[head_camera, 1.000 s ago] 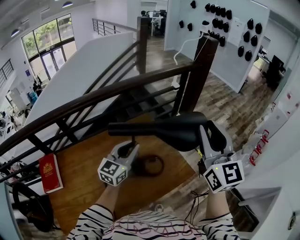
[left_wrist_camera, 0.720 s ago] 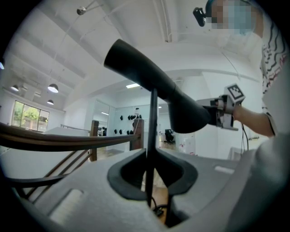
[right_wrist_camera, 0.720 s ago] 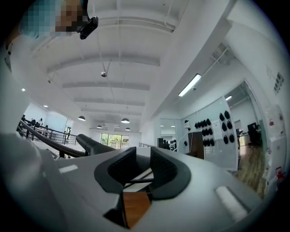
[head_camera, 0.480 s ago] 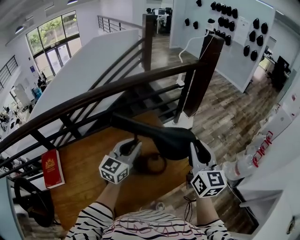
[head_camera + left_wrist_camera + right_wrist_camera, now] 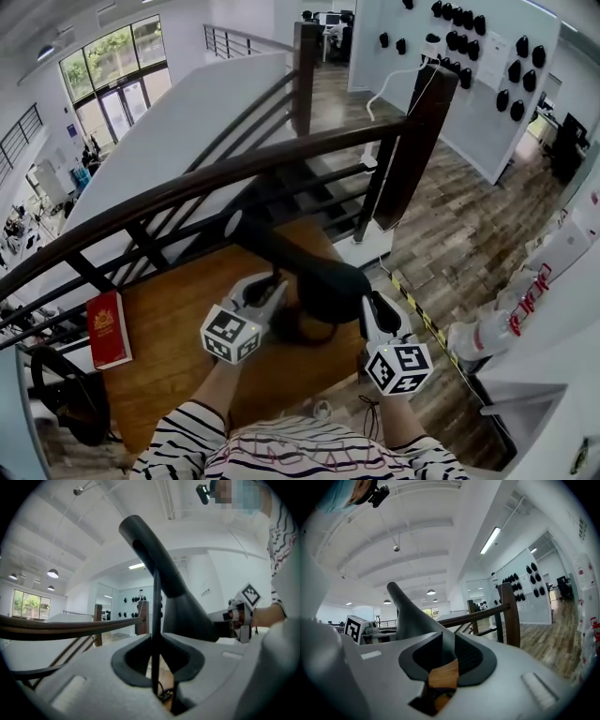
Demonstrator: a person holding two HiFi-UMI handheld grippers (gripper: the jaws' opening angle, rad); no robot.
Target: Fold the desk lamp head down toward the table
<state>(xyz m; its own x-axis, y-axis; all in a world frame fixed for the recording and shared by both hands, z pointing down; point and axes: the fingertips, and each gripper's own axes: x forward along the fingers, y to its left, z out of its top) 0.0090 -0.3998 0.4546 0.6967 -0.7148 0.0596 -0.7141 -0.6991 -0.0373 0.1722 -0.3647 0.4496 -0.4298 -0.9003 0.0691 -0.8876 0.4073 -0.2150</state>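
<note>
The black desk lamp stands on the wooden table [image 5: 159, 328]. Its long head [image 5: 319, 272] slopes down to the right, wide end lowest, above the round base [image 5: 300, 330]. My left gripper [image 5: 270, 286] is shut on the thin upright stem [image 5: 154, 634], which runs through the gap between its jaws [image 5: 157, 660]. My right gripper [image 5: 370, 305] has the wide end of the lamp head [image 5: 410, 616] between its jaws, which are closing against it. In the left gripper view the lamp head [image 5: 154, 559] rises steeply and the right gripper [image 5: 234, 618] shows at the right.
A dark wooden stair railing [image 5: 234, 169] runs just behind the table, with a thick post [image 5: 417, 141] at the right. A red book [image 5: 108, 328] lies at the table's left edge. A black round object [image 5: 66, 394] sits at lower left. The table's right edge drops to plank floor [image 5: 469, 234].
My right gripper has come down and toward the table with the lamp head, which was level and now slopes steeply down to the right. The left gripper has stayed on the stem.
</note>
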